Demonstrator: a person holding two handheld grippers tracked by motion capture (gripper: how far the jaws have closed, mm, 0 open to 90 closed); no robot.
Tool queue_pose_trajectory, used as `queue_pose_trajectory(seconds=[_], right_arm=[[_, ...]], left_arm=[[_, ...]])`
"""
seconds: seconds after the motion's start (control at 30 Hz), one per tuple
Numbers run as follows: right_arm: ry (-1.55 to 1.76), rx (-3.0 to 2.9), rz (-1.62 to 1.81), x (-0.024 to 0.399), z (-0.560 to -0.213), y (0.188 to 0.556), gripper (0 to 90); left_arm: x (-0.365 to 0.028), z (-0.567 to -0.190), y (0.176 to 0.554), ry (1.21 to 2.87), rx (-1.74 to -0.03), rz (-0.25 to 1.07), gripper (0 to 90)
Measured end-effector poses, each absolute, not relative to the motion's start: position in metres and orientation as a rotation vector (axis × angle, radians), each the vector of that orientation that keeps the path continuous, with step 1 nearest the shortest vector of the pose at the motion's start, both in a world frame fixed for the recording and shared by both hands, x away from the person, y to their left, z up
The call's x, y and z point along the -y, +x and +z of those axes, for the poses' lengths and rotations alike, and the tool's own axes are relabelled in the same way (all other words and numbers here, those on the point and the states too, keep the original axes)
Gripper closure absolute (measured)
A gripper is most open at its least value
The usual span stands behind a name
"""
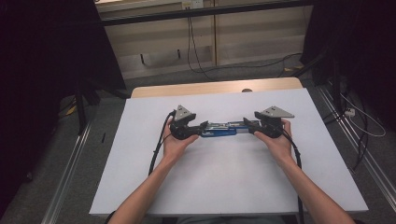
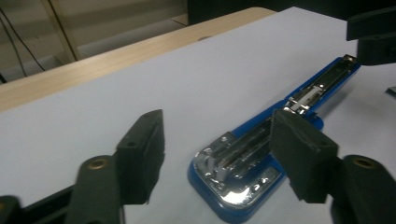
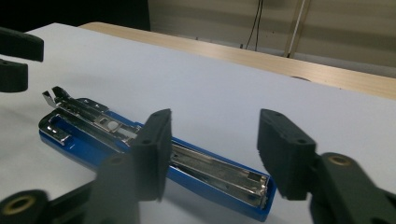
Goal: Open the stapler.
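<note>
A blue stapler (image 1: 223, 129), folded open flat with its metal rails up, lies on the white tabletop (image 1: 215, 186). My left gripper (image 1: 204, 127) is at its left end and my right gripper (image 1: 246, 126) at its right end, each in a hand and pointing inward. In the left gripper view the stapler (image 2: 233, 163) has its rounded end between the open left gripper (image 2: 219, 135); the left pad stands apart from it. In the right gripper view the stapler (image 3: 102, 126) has its other end under the open right gripper (image 3: 217, 140). Neither gripper presses on the stapler.
A strip of wooden table (image 1: 215, 87) shows past the white top's far edge. Black cables (image 1: 156, 149) trail from the grippers along the forearms. Dark drapes stand at both sides, and cables lie on the floor (image 1: 364, 126) to the right.
</note>
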State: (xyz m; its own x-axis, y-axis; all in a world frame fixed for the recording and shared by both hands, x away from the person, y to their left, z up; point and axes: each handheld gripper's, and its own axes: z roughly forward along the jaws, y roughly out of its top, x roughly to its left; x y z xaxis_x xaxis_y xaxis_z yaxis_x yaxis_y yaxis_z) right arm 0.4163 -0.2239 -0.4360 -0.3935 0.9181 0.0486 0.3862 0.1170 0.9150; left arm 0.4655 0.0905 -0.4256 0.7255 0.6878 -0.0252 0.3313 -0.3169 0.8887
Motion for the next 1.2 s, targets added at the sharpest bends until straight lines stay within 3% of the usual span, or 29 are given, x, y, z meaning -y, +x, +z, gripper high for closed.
queue_pose_trajectory(seconds=[0.2, 0.37, 0.73, 1.2], right_arm=[[1.257, -1.853, 1.228, 0.223, -0.435, 0.417, 19.9], [1.261, -1.838, 1.27, 0.223, -0.434, 0.416, 11.2], [1.272, -1.86, 1.288, 0.231, -0.427, 0.409, 6.3], [1.257, -1.842, 1.266, 0.249, -0.423, 0.388, 6.9]], left_arm=[[-0.091, -0.427, 0.464, 1.957, -0.808, 0.456, 16.1], [-0.093, -0.426, 0.462, 1.946, -0.807, 0.429, 5.2], [-0.108, -0.425, 0.452, 1.928, -0.804, 0.379, 4.9], [-0.133, -0.419, 0.423, 1.917, -0.811, 0.471, 4.4]])
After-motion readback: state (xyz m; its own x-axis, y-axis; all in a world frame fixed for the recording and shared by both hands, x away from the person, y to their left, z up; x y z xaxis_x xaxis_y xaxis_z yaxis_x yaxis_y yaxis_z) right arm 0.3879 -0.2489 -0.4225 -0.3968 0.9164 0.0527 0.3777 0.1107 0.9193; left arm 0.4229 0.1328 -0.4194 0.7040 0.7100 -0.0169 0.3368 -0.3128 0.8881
